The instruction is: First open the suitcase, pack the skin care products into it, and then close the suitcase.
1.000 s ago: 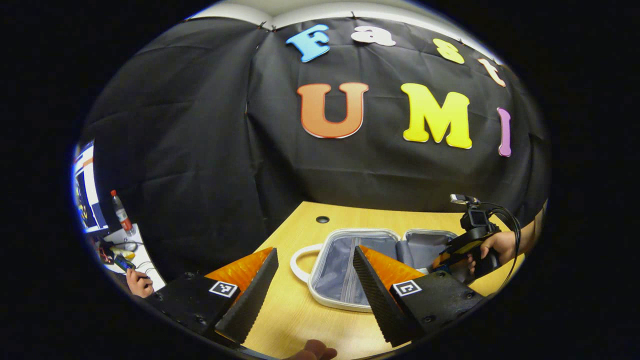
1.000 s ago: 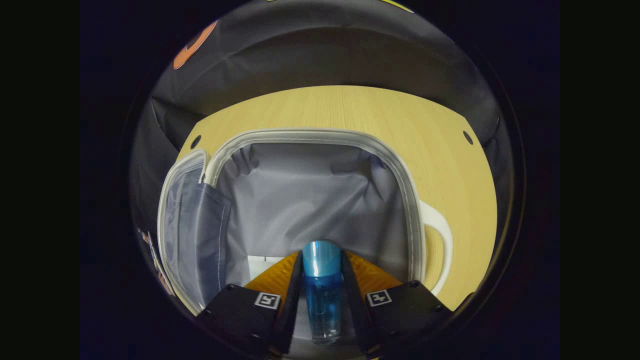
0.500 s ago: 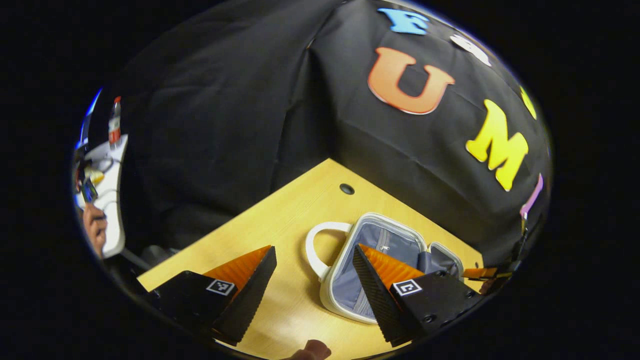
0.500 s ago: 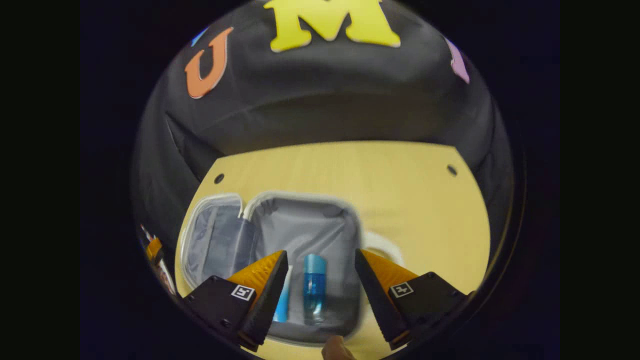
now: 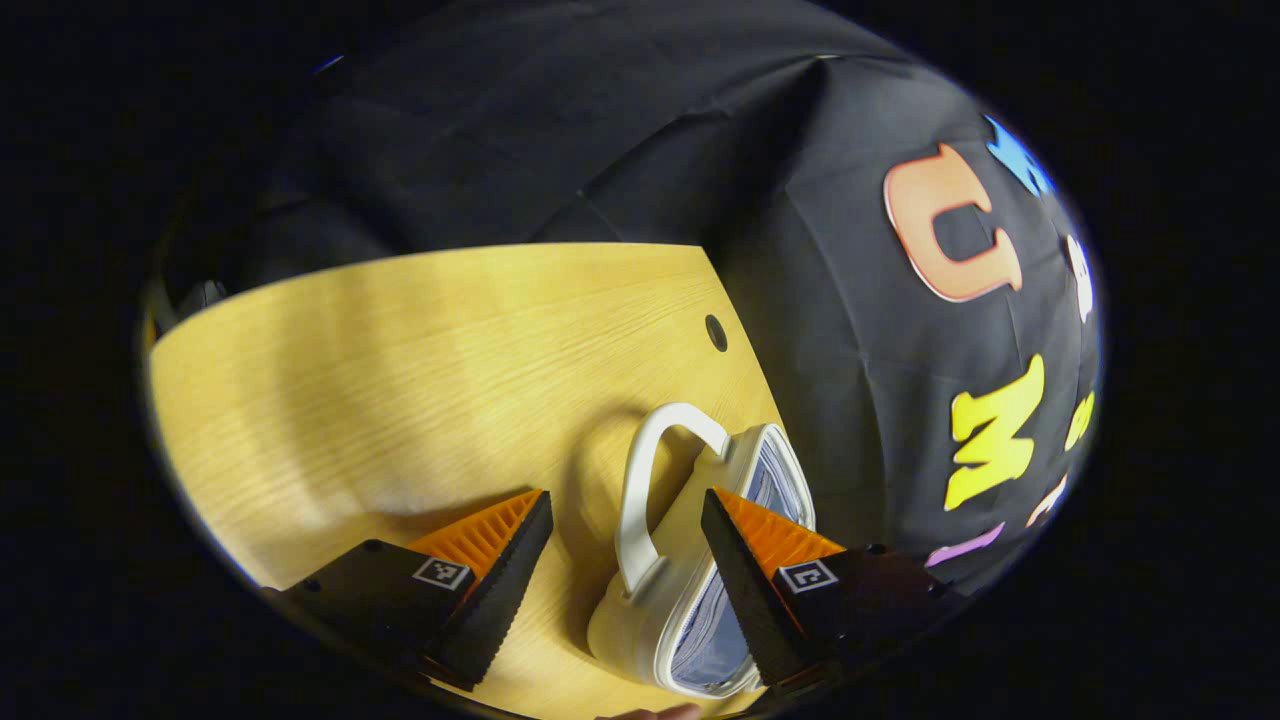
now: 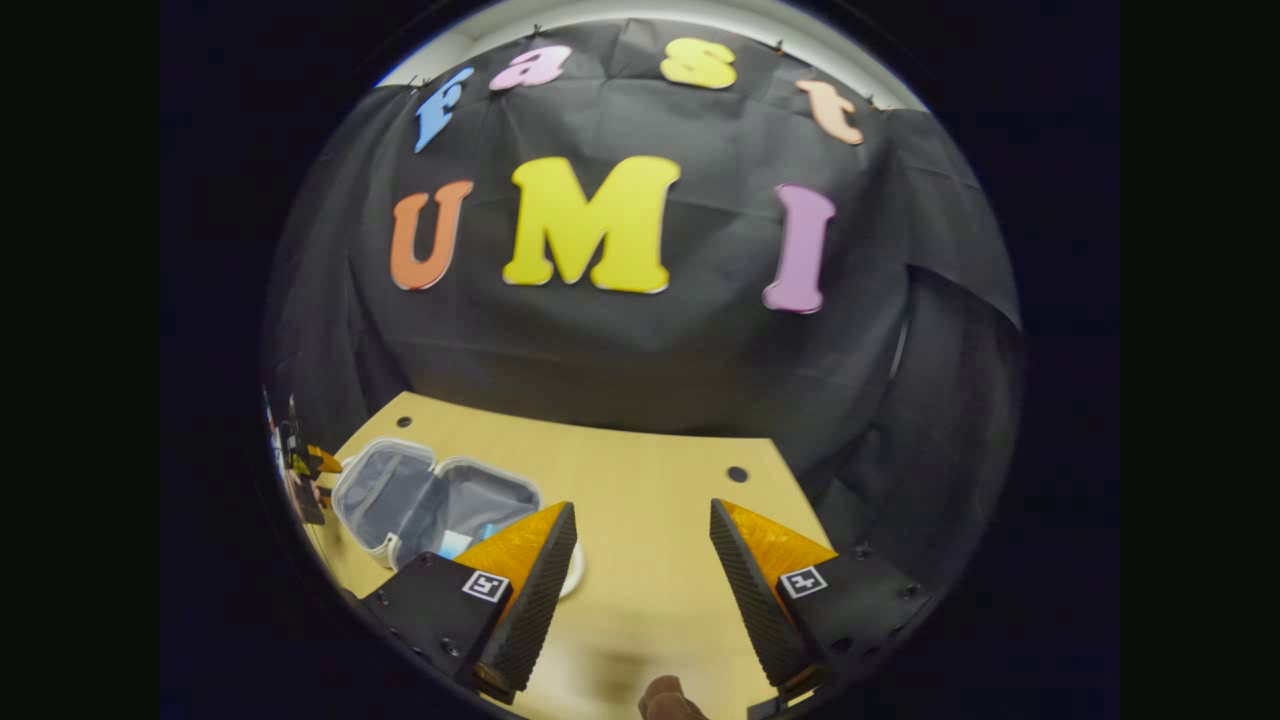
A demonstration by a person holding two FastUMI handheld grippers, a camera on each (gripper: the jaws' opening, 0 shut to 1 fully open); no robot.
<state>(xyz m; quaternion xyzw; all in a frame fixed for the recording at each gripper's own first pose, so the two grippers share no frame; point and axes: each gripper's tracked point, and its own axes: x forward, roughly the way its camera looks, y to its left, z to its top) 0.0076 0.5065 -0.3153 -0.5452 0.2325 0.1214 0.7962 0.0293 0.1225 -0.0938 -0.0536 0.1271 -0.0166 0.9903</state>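
Left gripper view, suitcase point(image 5: 650, 600) between spread jaws, nearer the right one

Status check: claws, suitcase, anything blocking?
Left claw open, beside the suitcase handle. Right claw open, empty, over bare table. Suitcase open, blue items inside. Nothing blocking.

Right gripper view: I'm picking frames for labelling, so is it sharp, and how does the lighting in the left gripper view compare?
Right gripper view: table near the open fingers smeared, suitcase fairly crisp. Left gripper view: sharp, bright glare across the table, the suitcase casting a soft shadow.
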